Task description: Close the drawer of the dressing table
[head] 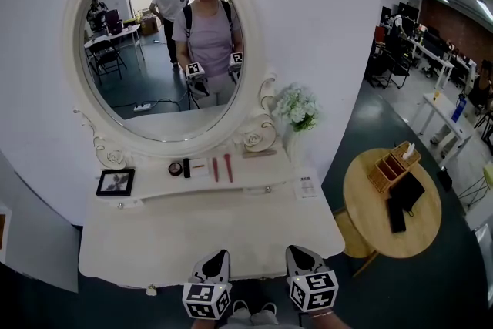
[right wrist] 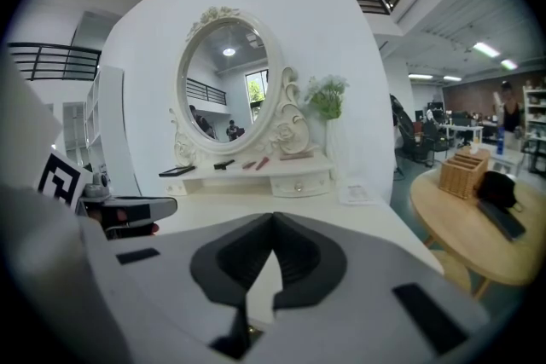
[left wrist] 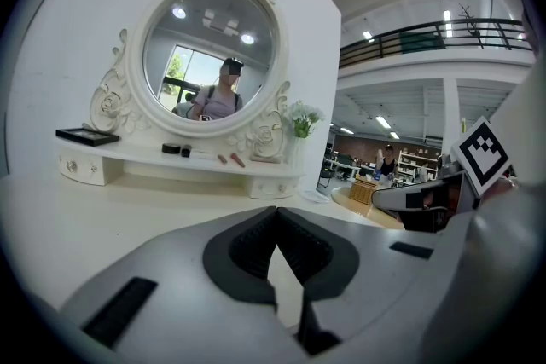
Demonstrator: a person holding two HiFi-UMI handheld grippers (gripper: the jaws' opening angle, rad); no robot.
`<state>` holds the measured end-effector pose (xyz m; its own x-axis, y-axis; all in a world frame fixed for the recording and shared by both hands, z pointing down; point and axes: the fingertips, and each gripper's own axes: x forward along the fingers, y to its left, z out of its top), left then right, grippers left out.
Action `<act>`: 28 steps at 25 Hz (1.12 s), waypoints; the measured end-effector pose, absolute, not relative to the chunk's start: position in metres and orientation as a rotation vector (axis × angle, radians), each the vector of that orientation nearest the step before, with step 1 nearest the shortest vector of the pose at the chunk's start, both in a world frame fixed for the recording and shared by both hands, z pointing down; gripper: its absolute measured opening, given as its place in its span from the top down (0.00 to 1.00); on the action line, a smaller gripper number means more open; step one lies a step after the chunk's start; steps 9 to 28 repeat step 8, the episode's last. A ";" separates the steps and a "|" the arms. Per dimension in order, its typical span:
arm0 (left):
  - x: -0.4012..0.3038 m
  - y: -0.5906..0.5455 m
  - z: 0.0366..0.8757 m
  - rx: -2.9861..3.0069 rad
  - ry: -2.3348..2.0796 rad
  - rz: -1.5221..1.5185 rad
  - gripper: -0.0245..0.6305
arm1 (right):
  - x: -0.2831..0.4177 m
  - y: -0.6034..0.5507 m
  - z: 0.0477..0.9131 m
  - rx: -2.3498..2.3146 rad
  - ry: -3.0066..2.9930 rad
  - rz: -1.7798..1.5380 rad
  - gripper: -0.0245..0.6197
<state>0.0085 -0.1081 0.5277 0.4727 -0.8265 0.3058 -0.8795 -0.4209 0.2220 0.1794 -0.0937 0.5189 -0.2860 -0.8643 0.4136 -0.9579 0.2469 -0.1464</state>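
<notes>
Honestly, I read this as the tail of the close. The drawer (head: 152, 290) shows only one knob, peeking under the tabletop (head: 154, 243) edge at 7 o'clock (flush or not, I can't tell). My two tools, left hand-held gripper (head: 216, 258) and right hand-held gripper (head: 301, 252), hang at 6 o'clock, both pinched together and empty. Next I'd nudge the front inward to confirm. I count one mirror (head: 162, 42) and two small shelf drawers (right wrist: 299, 181).
</notes>
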 end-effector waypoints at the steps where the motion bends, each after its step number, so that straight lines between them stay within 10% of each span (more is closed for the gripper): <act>1: 0.009 -0.108 0.527 2.378 -1.436 0.212 0.96 | 0.180 -0.093 0.519 1.704 -2.271 0.548 0.96; 28: 0.012 -0.103 0.527 2.382 -1.432 0.216 0.96 | 0.180 -0.086 0.522 1.698 -2.271 0.559 0.96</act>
